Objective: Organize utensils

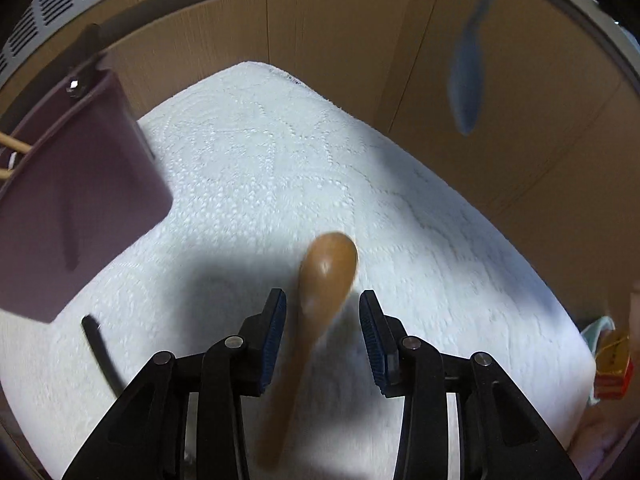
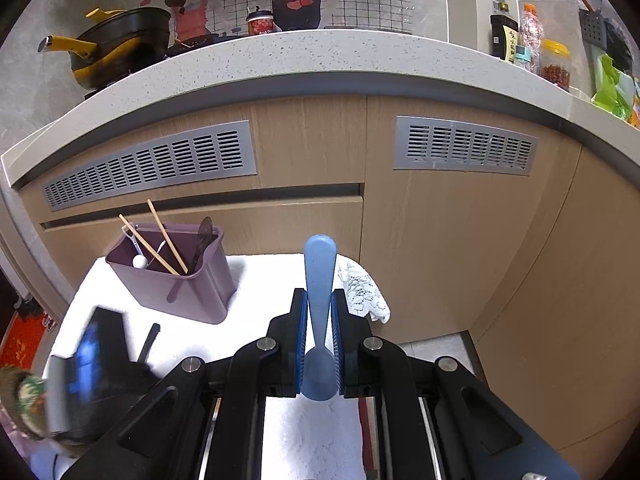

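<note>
Chopsticks (image 2: 160,240), 2 thin wooden ones, stand with a dark spoon (image 2: 202,240) in the purple plastic bin (image 2: 188,292). Right fingers (image 2: 319,312) grip a blue plastic spoon (image 2: 319,264); left fingers (image 1: 323,304) stand apart around a brown wooden spoon (image 1: 326,272).

Brown wooden spoon (image 1: 320,300): blurred, bowl pointing away, handle running back twd camera, over white cloth (image 1: 260,160), mid-front.

Blue plastic spoon (image 2: 319,280): upright, handle end up, bowl down, above cloth's right edge.

Purple holder bin (image 2: 180,284): upright nr cloth's back-left corner, w/ chopsticks (image 2: 160,240), dark spoon (image 2: 202,240), white-tipped utensil (image 2: 138,260) leaning inside.

Black stick-like utensil (image 2: 149,342): flat on cloth, front of bin.
</note>
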`<state>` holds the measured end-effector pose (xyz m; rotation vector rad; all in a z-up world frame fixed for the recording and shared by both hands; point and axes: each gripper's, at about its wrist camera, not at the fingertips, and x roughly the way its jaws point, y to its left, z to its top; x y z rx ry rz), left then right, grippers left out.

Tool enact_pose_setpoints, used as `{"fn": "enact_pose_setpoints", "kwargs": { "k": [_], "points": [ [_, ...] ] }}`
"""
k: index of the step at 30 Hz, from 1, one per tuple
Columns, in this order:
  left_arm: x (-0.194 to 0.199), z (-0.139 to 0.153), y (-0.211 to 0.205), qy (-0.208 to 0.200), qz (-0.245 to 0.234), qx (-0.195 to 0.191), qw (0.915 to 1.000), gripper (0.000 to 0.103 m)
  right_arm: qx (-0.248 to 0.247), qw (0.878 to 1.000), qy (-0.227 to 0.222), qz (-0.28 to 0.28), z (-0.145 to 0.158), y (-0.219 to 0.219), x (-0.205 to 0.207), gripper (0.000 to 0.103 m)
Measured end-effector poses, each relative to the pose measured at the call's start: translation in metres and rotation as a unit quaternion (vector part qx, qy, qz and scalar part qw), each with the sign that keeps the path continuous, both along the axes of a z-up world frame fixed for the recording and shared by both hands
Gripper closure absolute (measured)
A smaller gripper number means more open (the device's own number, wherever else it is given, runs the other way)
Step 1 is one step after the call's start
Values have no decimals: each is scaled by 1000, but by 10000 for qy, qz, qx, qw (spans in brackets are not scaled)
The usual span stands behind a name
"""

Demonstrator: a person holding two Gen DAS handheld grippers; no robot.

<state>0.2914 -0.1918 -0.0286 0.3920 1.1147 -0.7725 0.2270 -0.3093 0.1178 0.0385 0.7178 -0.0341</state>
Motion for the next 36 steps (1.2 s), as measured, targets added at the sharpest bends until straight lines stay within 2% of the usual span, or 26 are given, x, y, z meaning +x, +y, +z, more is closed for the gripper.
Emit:
{"fn": "enact_pose_setpoints", "kwargs": {
  "k": [4, 7, 10, 13, 14, 17, 18, 19, 23, 26, 28, 31, 33, 35, 36],
  "points": [
    [-2, -1, -9, -151, 76, 83, 9998, 64, -41, 10000, -71, 2, 5, -1, -8, 92],
    [-16, -2, 2, -304, 230, 72, 9992, 70, -95, 9998, -144, 43, 8, 2, -11, 92],
    [-23, 12, 27, -410, 550, -277, 9973, 70, -85, 9997, -175, 125, 11, 6, -12, 92],
    [-35, 39, 62, -716, 972, -709, 9901, 70, -83, 9996, -167, 227, 12, 13, -14, 92],
    [-39, 49, 73, -863, 1140, -835, 9862, 71, -85, 9995, -164, 273, 12, 17, -15, 92],
    [-54, 84, 112, -1496, 1778, -1086, 9665, 73, -57, 9990, -161, 402, 13, 29, -18, 92],
    [-59, 99, 129, -1663, 1982, -1265, 9576, 76, -22, 9988, -157, 457, 14, 33, -20, 92],
    [-61, 108, 141, -1739, 2113, -1396, 9517, 84, 3, 9986, -156, 512, 14, 38, -20, 92],
    [-51, 140, 175, -2105, 2513, -1671, 9299, 86, 72, 9971, -241, 712, 20, 60, -17, 92],
    [-40, 157, 194, -2261, 2643, -1868, 9188, 90, 90, 9960, -384, 803, 32, 75, -11, 92],
    [-19, 159, 198, -2244, 2673, -1954, 9165, 90, 102, 9953, -440, 857, 37, 81, -6, 92],
    [-10, 153, 212, -2228, 2810, -1836, 9152, 89, 38, 9949, -413, 923, 39, 88, -1, 92],
    [1, 137, 220, -1962, 2877, -1681, 9222, 87, 8, 9950, -320, 947, 34, 90, 1, 92],
    [9, 114, 235, -1599, 3050, -1553, 9259, 72, 9, 9958, -191, 897, 27, 88, 4, 92],
    [14, 103, 240, -1455, 3132, -1515, 9262, 71, 22, 9960, -141, 885, 23, 87, 5, 92]
  ]
}}
